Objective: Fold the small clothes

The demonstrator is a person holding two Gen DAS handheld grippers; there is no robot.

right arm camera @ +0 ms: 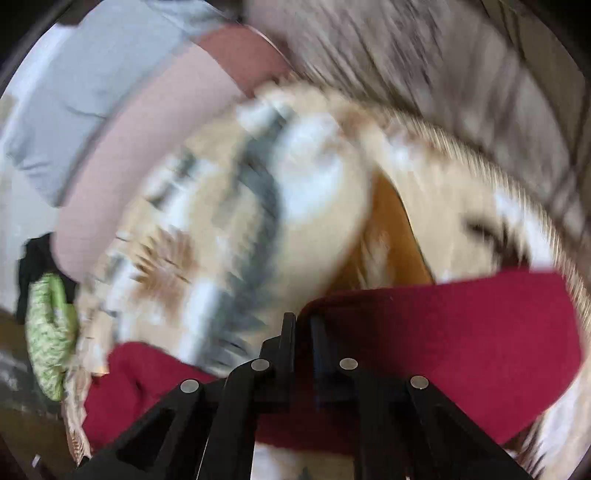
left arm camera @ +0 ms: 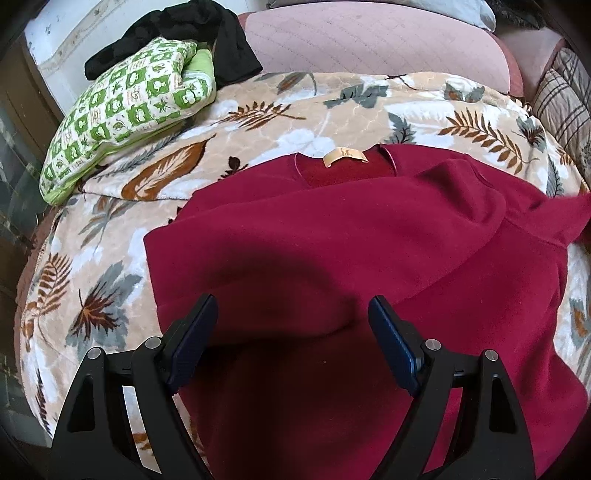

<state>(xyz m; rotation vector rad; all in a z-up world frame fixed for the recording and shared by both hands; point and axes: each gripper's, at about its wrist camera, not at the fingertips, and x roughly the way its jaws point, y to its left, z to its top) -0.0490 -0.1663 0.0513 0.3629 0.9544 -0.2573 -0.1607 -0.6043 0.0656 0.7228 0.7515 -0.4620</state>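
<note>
Red sweater [left arm camera: 351,258] lies front-down on the leaf-print blanket [left arm camera: 229,147], neck tag [left arm camera: 345,156] at the far edge, hem toward the camera. Landmark = the tag.

Left gripper [left arm camera: 291,332] hovers over the hem end, well below the tag, jaws wide apart, nothing between the pads. Shadow falls on the cloth under it. Probably parked there so it can pin or take the lower body once the other side is folded.

Right gripper [right arm camera: 301,325] has its jaws together, clamped on a red flap of the sweater, likely the sleeve or side edge to the right of the tag. Right view is badly motion-blurred, so the exact spot of the pinch is unclear. In the left view that right side is lifted off the blanket, stretching out of frame. Judgement: held up so the sleeve can be carried across the back toward the middle for the first fold.

Green-checked pillow [left arm camera: 125,110] and black garment [left arm camera: 177,33] sit far left of the tag, clear of the work. Body is fairly flat with a few ridges.
</note>
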